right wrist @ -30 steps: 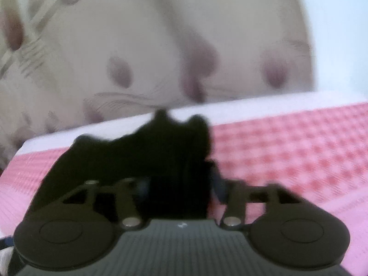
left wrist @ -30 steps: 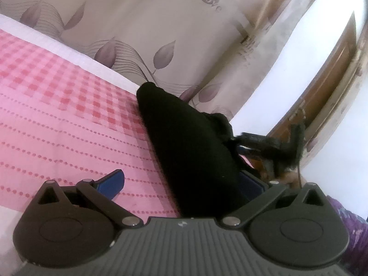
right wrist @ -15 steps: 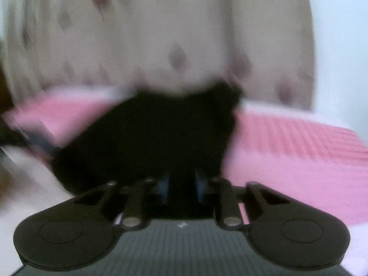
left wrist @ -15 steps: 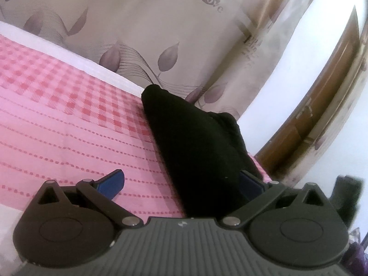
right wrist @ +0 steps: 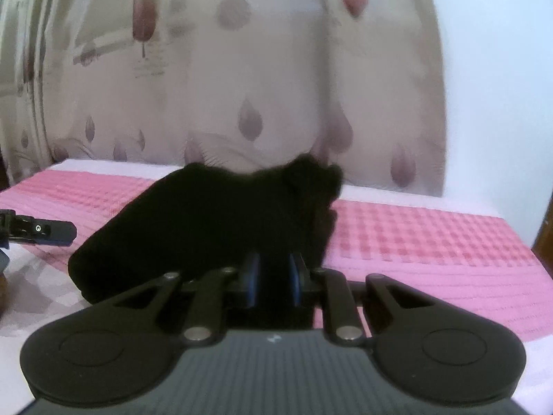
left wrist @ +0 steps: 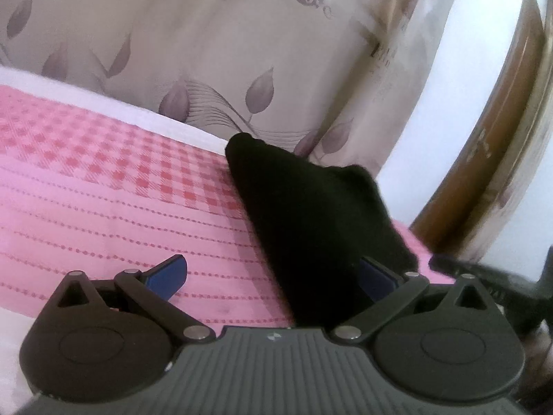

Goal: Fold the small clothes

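A beige curtain printed with mauve leaves (left wrist: 214,45) hangs behind the bed, whose pink checked and dotted cover (left wrist: 103,180) fills the view below it. On that cover lies the small black fabric garment (right wrist: 207,221), bunched and raised at one end where my right claw (right wrist: 271,278) pinches its edge between blue pads. My left claw (left wrist: 273,273) stands spread wide, with the garment running between its fingers.

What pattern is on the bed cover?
Pink with red checks and dotted stripes on the cover; clearest in the left wrist view.
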A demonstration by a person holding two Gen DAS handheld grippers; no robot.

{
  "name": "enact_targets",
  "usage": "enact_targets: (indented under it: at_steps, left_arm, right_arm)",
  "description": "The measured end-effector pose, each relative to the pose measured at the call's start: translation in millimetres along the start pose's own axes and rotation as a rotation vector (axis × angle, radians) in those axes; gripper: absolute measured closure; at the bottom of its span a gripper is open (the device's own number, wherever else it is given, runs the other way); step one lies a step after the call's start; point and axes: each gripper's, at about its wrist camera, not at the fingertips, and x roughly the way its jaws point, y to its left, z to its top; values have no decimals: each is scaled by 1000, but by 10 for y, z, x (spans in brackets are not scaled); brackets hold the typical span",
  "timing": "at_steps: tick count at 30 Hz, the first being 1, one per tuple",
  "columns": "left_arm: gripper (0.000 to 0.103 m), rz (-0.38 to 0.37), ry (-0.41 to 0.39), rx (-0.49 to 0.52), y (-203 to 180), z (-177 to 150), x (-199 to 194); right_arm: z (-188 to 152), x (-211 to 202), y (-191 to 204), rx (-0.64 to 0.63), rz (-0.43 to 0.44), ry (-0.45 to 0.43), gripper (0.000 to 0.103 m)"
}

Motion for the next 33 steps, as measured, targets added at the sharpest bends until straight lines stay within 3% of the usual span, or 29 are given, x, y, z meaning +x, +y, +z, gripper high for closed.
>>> enact_targets:
  at_steps: [4, 7, 13, 20, 33]
  left_arm:
    - [0, 74, 13, 66, -105, -7, 18]
    - [0, 117, 19, 112, -169, -19, 34]
    - [0, 178, 29, 181, -257, -45, 79]
    - [0, 215, 29, 201, -286, -58, 98]
    - [0, 275, 60, 214, -321, -55, 170]
  right_arm:
    - [-165, 335, 54, -94, -58, 154, 85]
    - [-279, 287, -90, -5, -36, 112, 85]
    - [-289, 265, -42, -18, -52, 102, 85]
    - [-305, 249, -208, 84, -48, 103, 65]
    - [-323, 266, -272, 130, -40, 108, 57]
